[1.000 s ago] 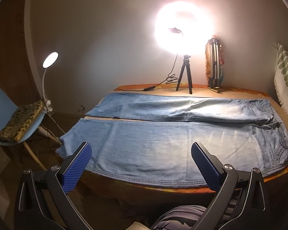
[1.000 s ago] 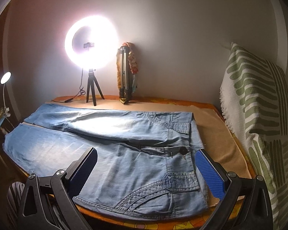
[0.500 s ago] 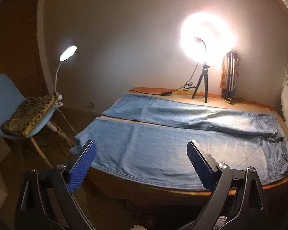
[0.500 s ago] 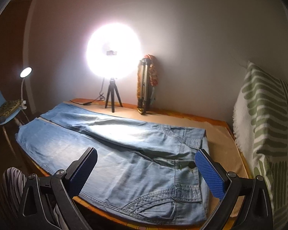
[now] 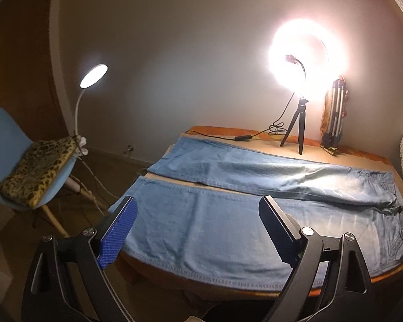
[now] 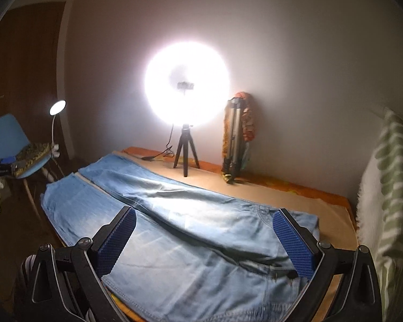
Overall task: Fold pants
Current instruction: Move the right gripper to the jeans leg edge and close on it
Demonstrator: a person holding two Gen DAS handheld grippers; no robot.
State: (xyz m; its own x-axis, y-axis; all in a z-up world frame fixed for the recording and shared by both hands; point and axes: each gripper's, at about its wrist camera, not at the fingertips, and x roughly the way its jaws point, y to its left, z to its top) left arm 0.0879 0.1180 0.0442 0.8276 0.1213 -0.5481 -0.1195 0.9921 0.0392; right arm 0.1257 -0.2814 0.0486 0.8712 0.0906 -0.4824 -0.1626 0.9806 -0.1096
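Note:
Light blue jeans (image 5: 228,209) lie flat and unfolded on the bed, legs side by side pointing left, waist at the right. They also show in the right wrist view (image 6: 190,228). My left gripper (image 5: 198,228) is open and empty, held above the near leg close to its hem end. My right gripper (image 6: 204,238) is open and empty, held above the near hip and waist end. Neither gripper touches the cloth.
A lit ring light on a small tripod (image 5: 298,131) and a folded tripod (image 5: 334,118) stand at the bed's far edge by the wall. A striped green cushion (image 6: 384,201) stands at the right. A blue chair (image 5: 10,158) with a leopard-print pad and a lamp is left of the bed.
Both grippers have swung to the left over the jeans and stayed open. The jeans have not moved.

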